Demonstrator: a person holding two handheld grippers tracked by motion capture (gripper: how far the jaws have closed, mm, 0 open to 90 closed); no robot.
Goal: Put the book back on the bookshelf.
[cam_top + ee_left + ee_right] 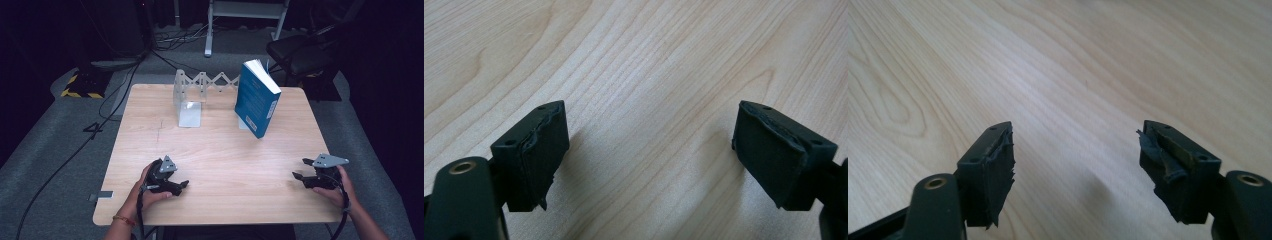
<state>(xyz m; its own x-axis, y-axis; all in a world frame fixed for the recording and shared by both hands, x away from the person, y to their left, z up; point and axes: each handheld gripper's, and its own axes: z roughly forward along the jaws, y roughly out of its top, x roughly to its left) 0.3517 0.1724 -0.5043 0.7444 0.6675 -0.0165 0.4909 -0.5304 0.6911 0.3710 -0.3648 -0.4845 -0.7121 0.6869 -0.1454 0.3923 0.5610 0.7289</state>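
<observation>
Spreading frayed black foam pads (998, 175) over pale, wavy-grained wooden table (1088, 65)

No text is legible; the book (256, 98) has a pale spine label too small to read.

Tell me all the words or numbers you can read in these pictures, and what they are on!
None can be read.
Blue book: pale marks on its cover and a label on its spine, too small and blurred to read.
Metal rack, table and both grippers: no writing seen.
</observation>
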